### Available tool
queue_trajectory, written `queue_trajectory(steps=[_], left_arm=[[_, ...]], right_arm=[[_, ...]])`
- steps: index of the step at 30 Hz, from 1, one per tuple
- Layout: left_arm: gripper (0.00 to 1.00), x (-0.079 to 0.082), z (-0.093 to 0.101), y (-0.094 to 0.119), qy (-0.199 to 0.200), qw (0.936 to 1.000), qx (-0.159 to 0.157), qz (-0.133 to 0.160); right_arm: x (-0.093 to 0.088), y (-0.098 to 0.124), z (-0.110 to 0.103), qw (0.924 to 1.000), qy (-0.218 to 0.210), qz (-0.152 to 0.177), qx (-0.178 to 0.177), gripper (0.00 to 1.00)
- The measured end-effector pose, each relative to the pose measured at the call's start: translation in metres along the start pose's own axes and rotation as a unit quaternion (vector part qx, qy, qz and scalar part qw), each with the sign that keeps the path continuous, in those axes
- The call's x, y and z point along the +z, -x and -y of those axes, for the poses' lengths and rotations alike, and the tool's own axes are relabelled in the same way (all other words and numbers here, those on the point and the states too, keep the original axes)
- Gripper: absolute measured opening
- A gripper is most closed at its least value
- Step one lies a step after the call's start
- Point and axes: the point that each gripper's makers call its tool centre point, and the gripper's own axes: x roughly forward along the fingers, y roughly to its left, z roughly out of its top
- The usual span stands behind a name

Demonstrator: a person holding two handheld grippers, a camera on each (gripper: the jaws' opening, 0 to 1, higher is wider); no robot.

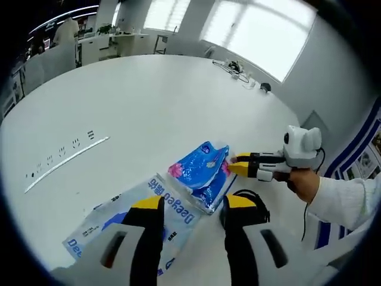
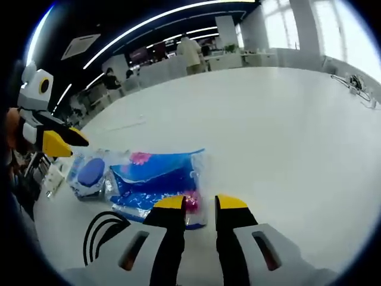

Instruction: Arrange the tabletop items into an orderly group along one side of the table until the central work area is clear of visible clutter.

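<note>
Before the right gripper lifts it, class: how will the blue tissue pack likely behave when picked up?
The blue tissue pack will probably sag rather than stay stiff: its plastic wrap looks soft and crinkled. It is likely light for its size, being a puffy bag. The glossy film may slip between the right gripper tips, which sit at its edge.

low over table (image 1: 149, 107), both facing blue packs (image 2: 158, 179)

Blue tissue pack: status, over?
Right claw open at blue tissue pack edge. Left claw open above larger pack. Black cable beside.
</note>
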Motion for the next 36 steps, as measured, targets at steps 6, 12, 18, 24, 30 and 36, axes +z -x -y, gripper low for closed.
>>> queue_trajectory(steps=[6, 12, 18, 24, 30, 36], left_arm=[[0.48, 0.000, 0.000, 0.003, -0.007, 1.0000, -0.006, 0.001], [0.57, -0.003, 0.003, 0.009, -0.023, 0.9996, -0.014, -0.004], [0.59, -0.003, 0.001, 0.017, -0.024, 0.9996, -0.014, 0.000], [0.63, -0.002, 0.001, 0.025, -0.024, 0.9996, -0.015, 0.006], [0.66, -0.003, 0.001, 0.033, -0.028, 0.9994, -0.017, 0.012], [0.70, -0.005, 0.003, 0.044, -0.036, 0.9990, -0.021, 0.016]], right_arm=[[0.005, 0.005, -0.001, 1.0000, -0.004, 0.006, 0.004, 0.24], [0.007, 0.008, -0.006, 0.9999, -0.004, 0.007, 0.012, 0.32], [0.011, 0.013, -0.010, 0.9998, -0.008, 0.013, 0.015, 0.40], [0.014, 0.018, -0.013, 0.9997, -0.005, 0.011, 0.019, 0.46], [0.021, 0.026, -0.017, 0.9996, 0.001, 0.019, 0.023, 0.52], [0.024, 0.033, -0.025, 0.9992, 0.012, 0.020, 0.031, 0.61]])
